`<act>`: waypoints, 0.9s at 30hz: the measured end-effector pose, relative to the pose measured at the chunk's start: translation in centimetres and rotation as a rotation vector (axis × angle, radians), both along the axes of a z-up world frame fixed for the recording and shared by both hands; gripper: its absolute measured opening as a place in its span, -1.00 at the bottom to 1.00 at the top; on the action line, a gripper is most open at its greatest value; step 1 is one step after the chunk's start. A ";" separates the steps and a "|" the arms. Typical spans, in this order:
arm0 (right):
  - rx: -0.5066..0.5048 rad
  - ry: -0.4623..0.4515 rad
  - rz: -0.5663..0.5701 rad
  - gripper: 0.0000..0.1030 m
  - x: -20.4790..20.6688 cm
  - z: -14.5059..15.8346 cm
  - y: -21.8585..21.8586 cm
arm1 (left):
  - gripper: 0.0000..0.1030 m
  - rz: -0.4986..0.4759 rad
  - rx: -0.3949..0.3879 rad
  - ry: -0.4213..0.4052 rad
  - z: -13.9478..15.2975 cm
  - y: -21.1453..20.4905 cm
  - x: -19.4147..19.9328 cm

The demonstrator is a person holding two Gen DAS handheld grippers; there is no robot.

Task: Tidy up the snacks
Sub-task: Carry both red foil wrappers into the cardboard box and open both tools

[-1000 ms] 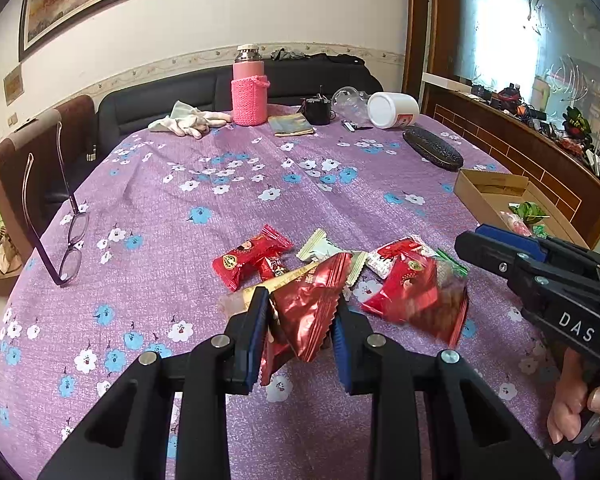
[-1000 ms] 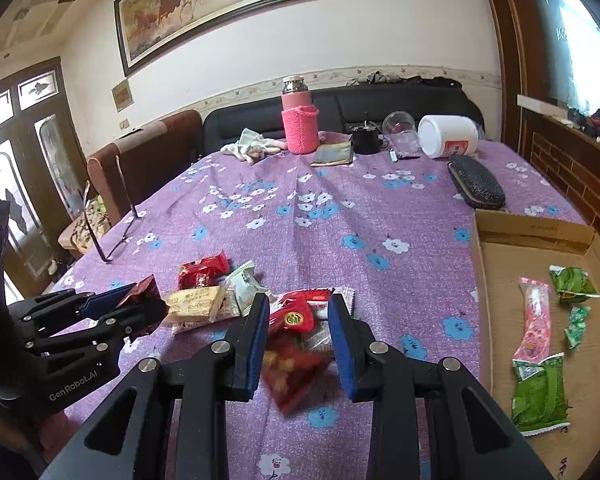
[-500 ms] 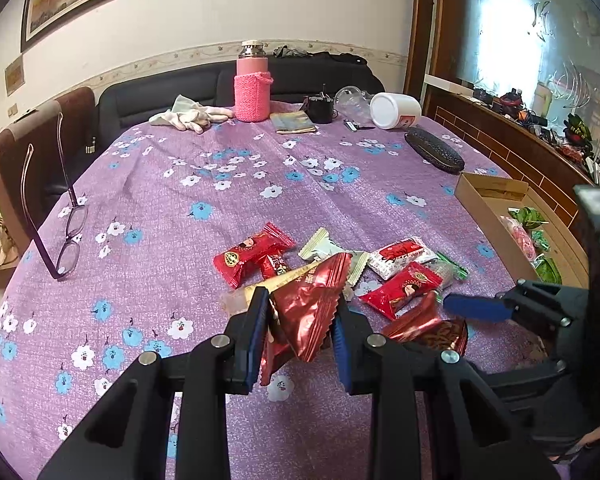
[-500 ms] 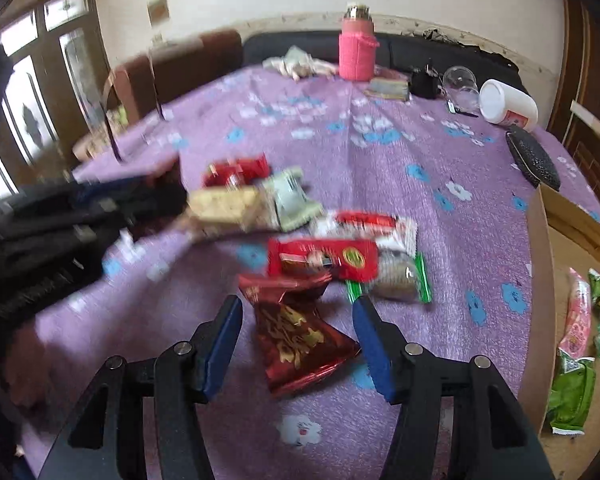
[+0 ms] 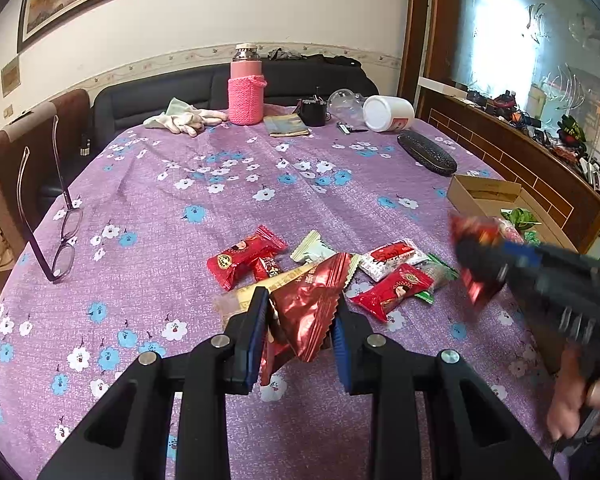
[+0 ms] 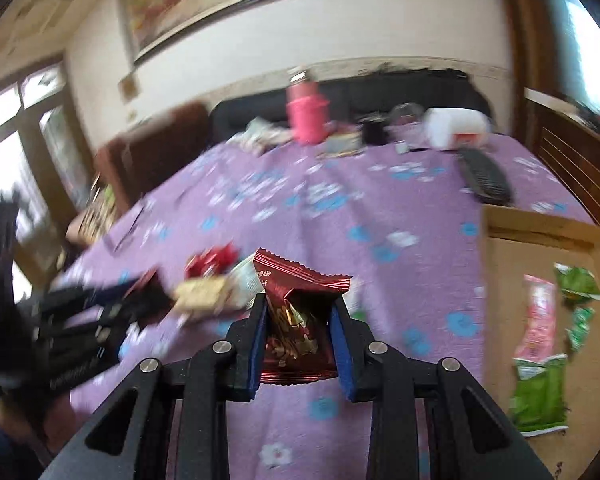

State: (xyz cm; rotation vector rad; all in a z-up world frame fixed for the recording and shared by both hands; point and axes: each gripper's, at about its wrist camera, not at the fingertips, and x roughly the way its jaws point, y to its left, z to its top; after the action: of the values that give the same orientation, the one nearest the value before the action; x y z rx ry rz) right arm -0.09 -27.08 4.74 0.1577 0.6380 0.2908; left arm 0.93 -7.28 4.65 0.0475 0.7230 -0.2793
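Right wrist view: right tongs (image 6: 300, 316) pinch a dark red snack packet (image 6: 298, 312); left tongs (image 5: 300, 320) pinch another packet (image 5: 310, 304).

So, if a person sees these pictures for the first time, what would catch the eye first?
Probably the dark red snack packet clamped in the right gripper, raised above the purple flowered tablecloth. Next, the left gripper gripping a similar red packet just in front of the loose pile of snacks mid-table. The cardboard box at the right, holding green and pink packets, also stands out.
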 end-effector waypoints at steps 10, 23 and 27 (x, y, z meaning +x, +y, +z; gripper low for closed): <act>0.044 0.012 -0.039 -0.39 0.6 0.1 -1.2 | -0.45 0.018 0.035 -0.023 0.0 -0.3 -0.3; 0.152 -0.042 -0.237 -0.39 -0.1 1.5 -7.8 | -0.45 0.041 0.128 -0.107 0.1 -1.5 -1.0; 0.174 -0.038 -0.290 -0.39 -0.3 1.5 -9.5 | -0.45 0.034 0.140 -0.125 0.2 -1.9 -1.3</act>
State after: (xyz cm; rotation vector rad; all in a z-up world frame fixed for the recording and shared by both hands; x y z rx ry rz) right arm -0.34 -36.62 6.26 0.4070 0.5438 0.0689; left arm -0.34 -9.21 4.84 0.1840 0.6172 -0.1907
